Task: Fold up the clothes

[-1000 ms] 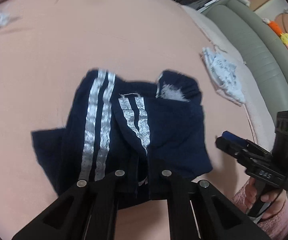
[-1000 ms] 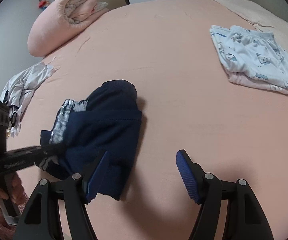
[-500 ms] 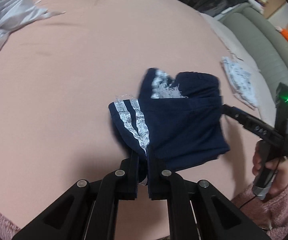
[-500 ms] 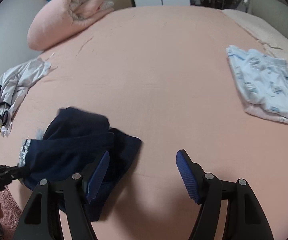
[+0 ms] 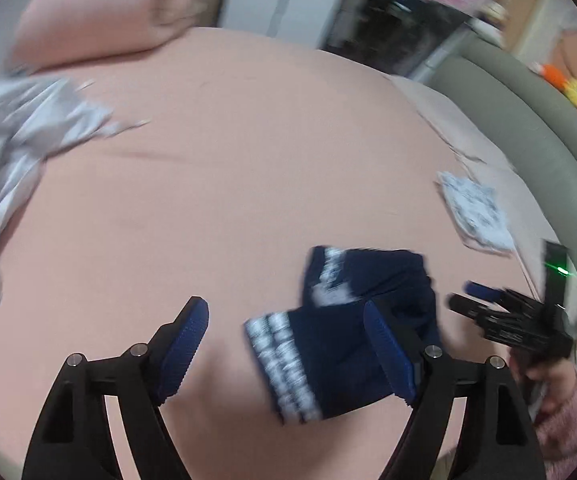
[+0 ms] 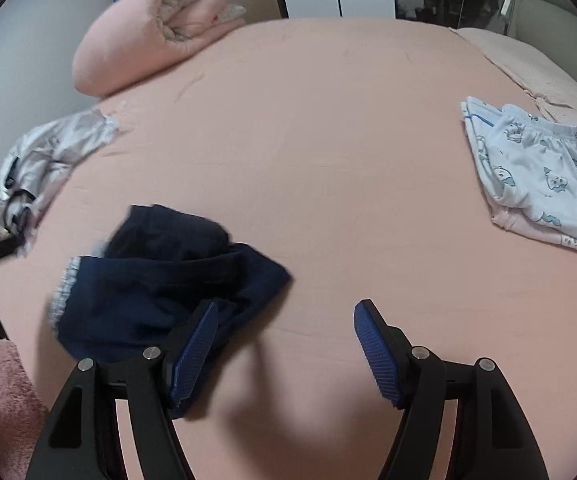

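The pink bed [image 6: 328,128] carries navy shorts [image 6: 160,280] bunched near its front edge, left of centre. Both the left hand-held gripper [image 5: 288,352] and the right hand-held gripper [image 6: 286,350] are spread wide, holding nothing.

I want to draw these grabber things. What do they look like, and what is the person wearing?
Each gripper is black, with two angled arms, silver screws and ribbed blue pads on the fingers. The left gripper matches the right gripper. From the side, the right one shows a small green light. The sleeve is fuzzy and pink.
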Tool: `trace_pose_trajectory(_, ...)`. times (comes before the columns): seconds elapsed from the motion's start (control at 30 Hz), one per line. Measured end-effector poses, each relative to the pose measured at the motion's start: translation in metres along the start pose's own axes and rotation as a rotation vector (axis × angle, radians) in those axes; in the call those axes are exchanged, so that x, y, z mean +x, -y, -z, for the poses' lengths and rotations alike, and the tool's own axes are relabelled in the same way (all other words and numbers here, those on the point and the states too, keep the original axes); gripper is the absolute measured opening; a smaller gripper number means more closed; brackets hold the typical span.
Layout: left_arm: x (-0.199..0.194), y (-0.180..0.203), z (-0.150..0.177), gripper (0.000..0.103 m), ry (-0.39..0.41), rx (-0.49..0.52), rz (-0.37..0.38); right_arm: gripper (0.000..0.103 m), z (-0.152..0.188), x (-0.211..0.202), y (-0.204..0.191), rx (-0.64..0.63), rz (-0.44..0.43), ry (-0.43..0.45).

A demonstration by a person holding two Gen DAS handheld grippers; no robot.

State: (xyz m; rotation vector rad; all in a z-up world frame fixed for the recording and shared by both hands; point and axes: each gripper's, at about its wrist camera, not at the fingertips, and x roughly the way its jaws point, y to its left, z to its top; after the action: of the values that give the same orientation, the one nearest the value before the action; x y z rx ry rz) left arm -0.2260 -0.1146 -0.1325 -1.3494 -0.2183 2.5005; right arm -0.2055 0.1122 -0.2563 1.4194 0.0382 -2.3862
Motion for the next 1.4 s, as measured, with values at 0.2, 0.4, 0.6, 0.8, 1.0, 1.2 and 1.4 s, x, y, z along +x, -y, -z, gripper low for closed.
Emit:
trace_pose_trajectory(0.2,0.074,0.046,-0.019,0.067,-0.136,0.301,0.078,0.07,-0.018,0.006,-0.012,0.007,-0.045,0.007)
trace_pose_trajectory(0.4,0.118,0.059,-0.014,0.008,-0.216,0.328,0.079,0.07,-0.025,0.013,-0.037,-0.069,-0.018,0.041)
trace_pose_trajectory(0.6,0.082,0.07,-0.006,0.009,-0.073,0.377,-0.021,0.07,-0.038,0.025,-0.043,-0.086,-0.005,0.024)
trace_pose_trajectory(0.8,0.101,0.048,-0.015,0.024,-0.133,0.297,-0.097,0.073,-0.046,0.031,-0.041,-0.072,-0.012,0.013)
trace_pose_trajectory(1.0,0.053,0.024,-0.026,0.035,0.053,0.176,-0.132,0.075,-0.054,0.035,-0.036,-0.045,-0.027,0.003)
trace_pose_trajectory(1.2,0.055,0.021,-0.016,0.044,-0.062,0.219,-0.02,0.075,-0.061,0.039,-0.034,-0.019,-0.051,-0.006)
trace_pose_trajectory(1.4,0.038,-0.007,-0.008,0.044,-0.029,0.162,-0.113,0.075,-0.028,0.022,-0.049,-0.059,-0.166,-0.034)
